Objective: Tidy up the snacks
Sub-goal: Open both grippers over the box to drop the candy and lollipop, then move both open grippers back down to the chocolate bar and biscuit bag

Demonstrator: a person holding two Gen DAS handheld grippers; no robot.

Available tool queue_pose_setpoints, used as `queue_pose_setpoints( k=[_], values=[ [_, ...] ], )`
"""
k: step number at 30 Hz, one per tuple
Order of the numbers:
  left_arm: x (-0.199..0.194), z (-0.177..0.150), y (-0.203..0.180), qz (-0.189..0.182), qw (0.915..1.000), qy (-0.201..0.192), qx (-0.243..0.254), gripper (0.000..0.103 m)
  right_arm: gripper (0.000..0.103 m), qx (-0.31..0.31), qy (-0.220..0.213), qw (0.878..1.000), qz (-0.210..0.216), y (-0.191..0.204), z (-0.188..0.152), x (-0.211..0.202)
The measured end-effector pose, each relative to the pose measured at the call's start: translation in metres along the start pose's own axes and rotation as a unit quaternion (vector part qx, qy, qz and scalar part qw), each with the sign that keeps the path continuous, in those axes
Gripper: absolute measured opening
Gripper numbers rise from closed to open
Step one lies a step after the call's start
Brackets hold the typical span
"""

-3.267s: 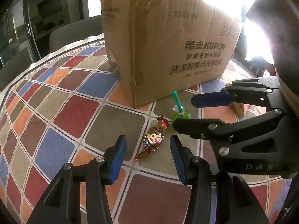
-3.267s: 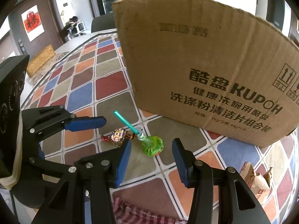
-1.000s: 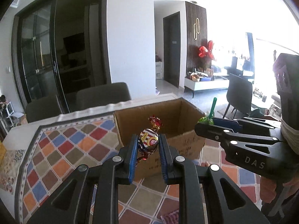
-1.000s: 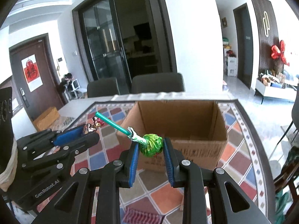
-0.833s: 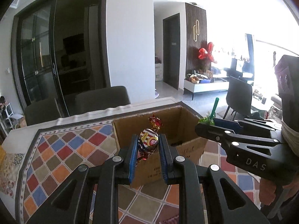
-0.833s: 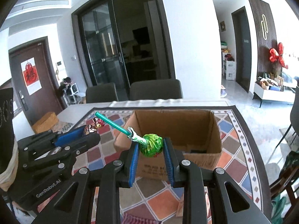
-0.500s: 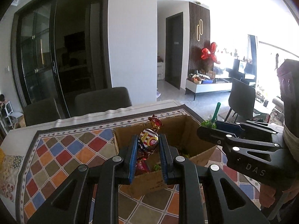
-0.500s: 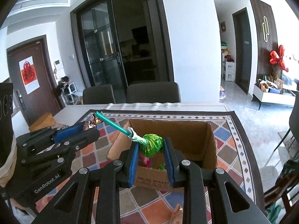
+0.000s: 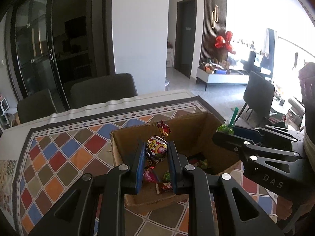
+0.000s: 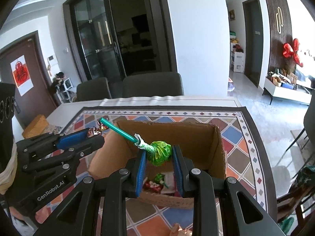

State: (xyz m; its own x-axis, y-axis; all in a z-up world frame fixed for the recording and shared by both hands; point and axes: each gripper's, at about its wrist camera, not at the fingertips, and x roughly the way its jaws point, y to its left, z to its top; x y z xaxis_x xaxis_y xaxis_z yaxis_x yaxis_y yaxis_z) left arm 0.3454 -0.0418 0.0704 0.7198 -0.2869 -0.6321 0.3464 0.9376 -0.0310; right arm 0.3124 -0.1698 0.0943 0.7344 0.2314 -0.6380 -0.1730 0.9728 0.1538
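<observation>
My left gripper [image 9: 155, 153] is shut on a round foil-wrapped candy [image 9: 156, 150] with red and gold twisted ends. It hangs above the open cardboard box [image 9: 128, 137]. My right gripper [image 10: 159, 155] is shut on the head of a green-wrapped lollipop [image 10: 160, 152], whose teal stick points up and left, also over the box [image 10: 218, 149]. Each gripper shows in the other's view: the right gripper [image 9: 224, 132] at the right, the left gripper [image 10: 94, 133] at the left. Several wrapped snacks [image 9: 167, 177] lie on the box floor.
The box stands on a table under a cloth of coloured diamonds [image 9: 59, 157]. Dark chairs [image 10: 151, 86] line the far side. A small snack packet [image 10: 177, 229] lies on the cloth in front of the box. A person's hand [image 9: 285, 210] holds the right gripper.
Both grippers, each still holding its sweet, have travelled forward over the box; its inside and the snacks in it have come into view below the fingers.
</observation>
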Motion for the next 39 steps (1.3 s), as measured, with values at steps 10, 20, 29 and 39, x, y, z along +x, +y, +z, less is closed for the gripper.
queue_pose_setpoints(
  k=[10,20,29,39],
  values=[
    [0.006,-0.003,0.000,0.032,0.9994,0.002,0.008,0.054,0.048,0.007,0.015,0.999,-0.047,-0.010,-0.004,0.015],
    [-0.045,-0.023,-0.008,0.045,0.9980,-0.039,0.023,0.054,0.048,0.013,-0.018,0.999,-0.048,0.003,-0.026,-0.024],
    [-0.072,-0.055,-0.026,0.025,0.9976,-0.042,0.049,0.055,0.048,0.024,0.008,0.999,-0.046,0.008,-0.062,-0.045],
    [-0.079,-0.110,-0.048,-0.022,0.9963,-0.006,0.083,0.055,0.048,0.031,0.037,0.997,-0.056,0.009,-0.112,-0.060]
  ],
)
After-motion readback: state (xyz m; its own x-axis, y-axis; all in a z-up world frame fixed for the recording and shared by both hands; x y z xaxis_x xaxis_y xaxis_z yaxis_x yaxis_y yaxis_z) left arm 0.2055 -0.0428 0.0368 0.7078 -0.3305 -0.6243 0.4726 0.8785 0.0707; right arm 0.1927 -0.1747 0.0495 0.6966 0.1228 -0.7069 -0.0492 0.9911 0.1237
